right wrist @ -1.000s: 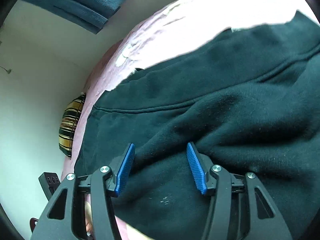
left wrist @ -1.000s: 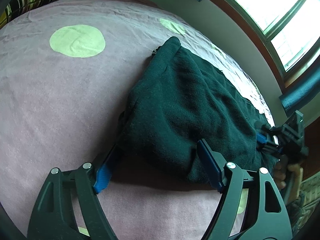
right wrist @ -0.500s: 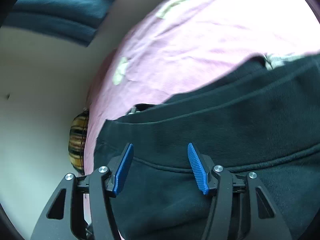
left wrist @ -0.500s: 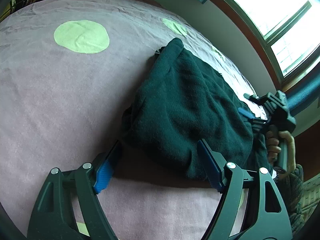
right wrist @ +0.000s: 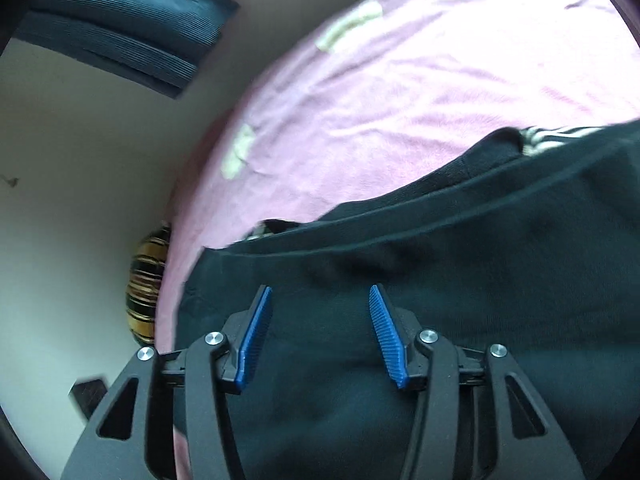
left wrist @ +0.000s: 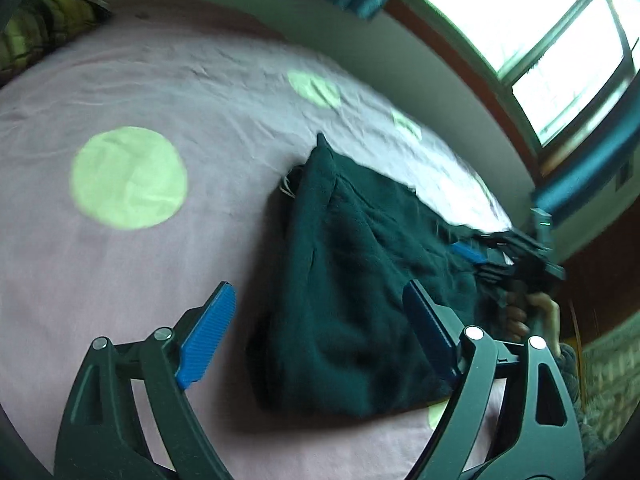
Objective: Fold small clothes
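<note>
Fleece garment on bed: soft, floppy, bulky; grip seamed edge. Left tongs, right tongs both agape, empty.

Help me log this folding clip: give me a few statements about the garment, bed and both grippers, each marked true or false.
1. The left gripper is open. True.
2. The right gripper is clamped shut on the dark green garment. False: its jaws stand apart above the cloth.
3. The garment lies on a pink bedsheet with pale green dots. True.
4. The garment is white. False: it is dark green.
</note>
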Available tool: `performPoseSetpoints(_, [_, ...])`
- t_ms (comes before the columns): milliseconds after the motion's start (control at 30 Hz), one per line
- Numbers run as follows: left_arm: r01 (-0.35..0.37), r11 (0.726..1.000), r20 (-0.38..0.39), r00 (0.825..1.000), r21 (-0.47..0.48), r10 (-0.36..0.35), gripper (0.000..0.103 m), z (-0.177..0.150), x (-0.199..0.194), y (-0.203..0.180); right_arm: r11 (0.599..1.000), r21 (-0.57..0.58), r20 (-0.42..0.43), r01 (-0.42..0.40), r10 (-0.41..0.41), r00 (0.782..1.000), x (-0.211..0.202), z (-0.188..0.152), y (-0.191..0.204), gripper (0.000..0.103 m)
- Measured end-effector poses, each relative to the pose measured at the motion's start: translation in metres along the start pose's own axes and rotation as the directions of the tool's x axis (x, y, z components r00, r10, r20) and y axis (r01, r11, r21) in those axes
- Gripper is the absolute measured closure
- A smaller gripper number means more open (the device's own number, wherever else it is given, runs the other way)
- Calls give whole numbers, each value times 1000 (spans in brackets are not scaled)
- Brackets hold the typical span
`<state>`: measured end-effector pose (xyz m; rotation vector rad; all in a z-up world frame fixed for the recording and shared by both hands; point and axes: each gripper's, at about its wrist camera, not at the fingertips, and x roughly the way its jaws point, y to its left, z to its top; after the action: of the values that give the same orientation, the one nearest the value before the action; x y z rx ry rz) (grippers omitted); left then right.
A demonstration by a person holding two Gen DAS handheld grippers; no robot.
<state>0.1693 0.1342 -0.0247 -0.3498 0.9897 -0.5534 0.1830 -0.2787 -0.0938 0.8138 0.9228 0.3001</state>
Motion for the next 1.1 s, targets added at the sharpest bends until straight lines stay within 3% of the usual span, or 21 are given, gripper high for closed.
performPoseSetpoints(100, [40, 999, -135, 990, 33, -35, 18, 17, 36, 5, 997, -66, 38, -45, 48, 998, -26, -31, 14, 47])
performPoseSetpoints(167, [35, 999, -185, 982, 33, -29, 18, 22, 52, 10, 991, -115, 45, -64, 70, 997, -41, -57, 20, 47])
performPoseSetpoints(233, [75, 997, -244, 967, -22, -78, 18, 27, 73, 22, 986, -146, 34, -82, 88, 996, -51, -74, 21, 47])
performPoseSetpoints(367, [157, 981, -236, 955, -115, -180, 17, 39, 86, 33, 975, -215, 36, -61, 71, 997, -64, -102, 24, 47])
performPoseSetpoints(433, [168, 976, -251, 947, -137, -198, 23, 43, 93, 31, 974, -216, 36, -69, 78, 996, -65, -108, 25, 47])
performPoseSetpoints(533, [92, 988, -290, 949, -127, -125, 35, 44, 98, 25, 971, -218, 28, -102, 111, 993, -66, -111, 28, 47])
performPoseSetpoints(633, [26, 998, -316, 948, -50, -41, 45, 45, 99, 15, 961, -245, 30, -130, 141, 989, -68, -113, 38, 47])
performPoseSetpoints(833, [-33, 999, -316, 948, 18, 37, 39, 42, 103, 3, 949, -269, 32, -166, 181, 983, -67, -117, 44, 46])
performPoseSetpoints(867, [-47, 999, -313, 948, 24, 52, 41, 42, 103, 1, 953, -259, 5, -159, 166, 986, -60, -117, 41, 38])
performPoseSetpoints(900, [-71, 997, -306, 949, 38, 79, 47, 41, 102, -2, 967, -233, -58, -106, 95, 994, -43, -120, 36, 37])
performPoseSetpoints(933, [-73, 996, -307, 948, 54, 86, 67, 41, 102, -6, 976, -210, -110, -63, 41, 993, -28, -122, 28, 37])
performPoseSetpoints(967, [-58, 997, -315, 946, 54, 72, 73, 41, 102, -11, 976, -206, -106, -76, 54, 993, -20, -125, 22, 37])
performPoseSetpoints(1100, [-147, 980, -262, 949, 132, 177, 82, 42, 91, -37, 968, -240, -38, -76, 69, 997, -37, -128, 32, 37])
